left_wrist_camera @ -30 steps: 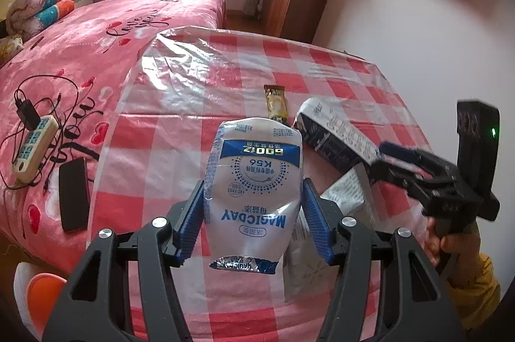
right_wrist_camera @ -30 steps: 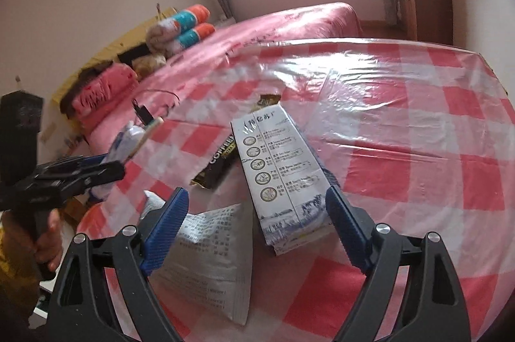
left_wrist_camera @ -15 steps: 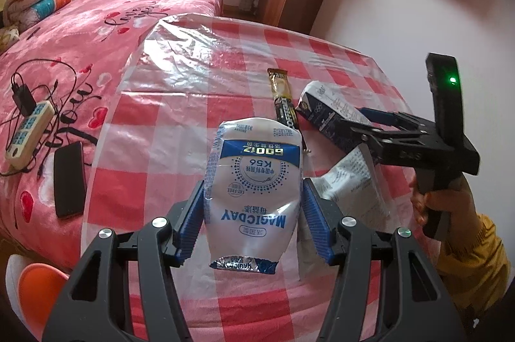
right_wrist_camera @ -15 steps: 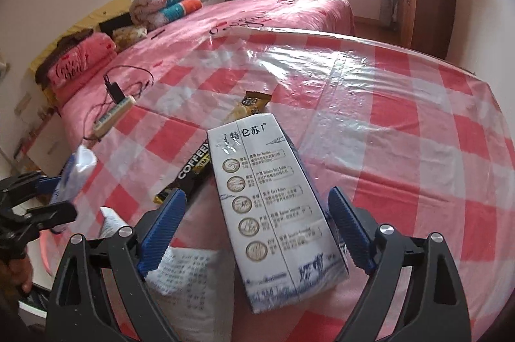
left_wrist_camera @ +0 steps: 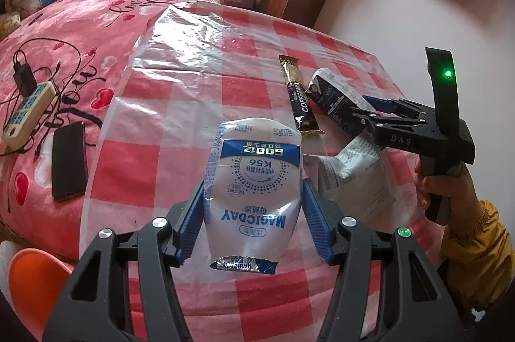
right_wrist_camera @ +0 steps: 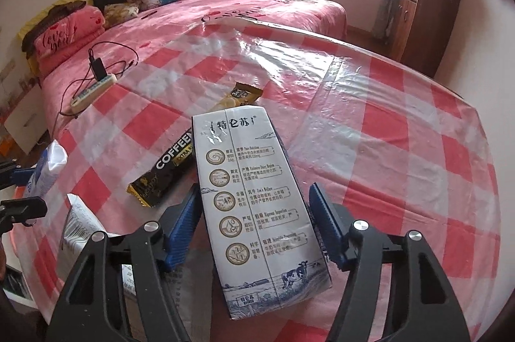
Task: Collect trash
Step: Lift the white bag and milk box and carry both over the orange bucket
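- Left tongs [left_wrist_camera: 252,221] hold the white and blue pouch [left_wrist_camera: 254,181] clamped between both blue pads, lifted clear of the bench [left_wrist_camera: 180,103].
- Right tongs [right_wrist_camera: 256,227] have just been closing around the milk carton [right_wrist_camera: 254,197]; the left pad touches its side, while the right pad looks just apart from it, so I judge the grip not yet made.
- That carton lies on the checked cloth, its far end resting over the coffee sachet [right_wrist_camera: 167,171], with a crumpled printed paper [right_wrist_camera: 87,232] just beside it toward me.
- Step in hand, as I read it: taking the carton as the second piece of trash.
- Next I need to finish the squeeze evenly on both long sides, then lift straight so the sachet is not dragged along.
- Sachet and paper remain to collect; no bin shows in either view.
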